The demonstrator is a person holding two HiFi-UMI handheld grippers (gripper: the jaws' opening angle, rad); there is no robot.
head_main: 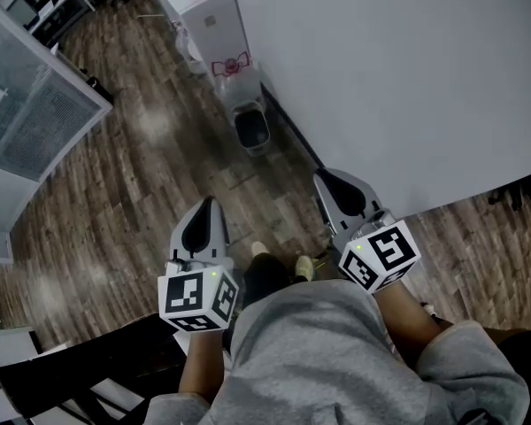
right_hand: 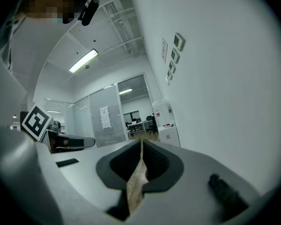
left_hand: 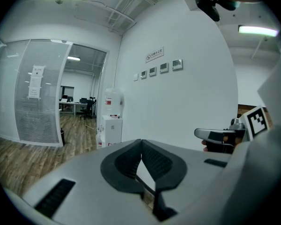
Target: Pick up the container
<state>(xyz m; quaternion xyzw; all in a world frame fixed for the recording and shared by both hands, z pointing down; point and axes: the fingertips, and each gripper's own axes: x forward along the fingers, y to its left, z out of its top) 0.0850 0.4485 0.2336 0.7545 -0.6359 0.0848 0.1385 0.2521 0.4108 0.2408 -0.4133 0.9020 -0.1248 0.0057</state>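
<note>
I hold both grippers out at waist height over a wooden floor (head_main: 142, 193), side by side. My left gripper (head_main: 210, 202) is shut with nothing between its jaws, which meet at their tips in the left gripper view (left_hand: 141, 141). My right gripper (head_main: 319, 178) is also shut and empty, and its jaws close together in the right gripper view (right_hand: 141, 142). A small grey bin (head_main: 252, 127) stands on the floor against the white wall (head_main: 407, 78), well ahead of both grippers. No other container shows in any view.
A white water dispenser (head_main: 214, 25) stands by the wall beyond the bin. A glass partition (head_main: 31, 104) runs along the left. Dark furniture (head_main: 62, 379) sits at the lower left. Desks and chairs (left_hand: 82, 106) show far down the room.
</note>
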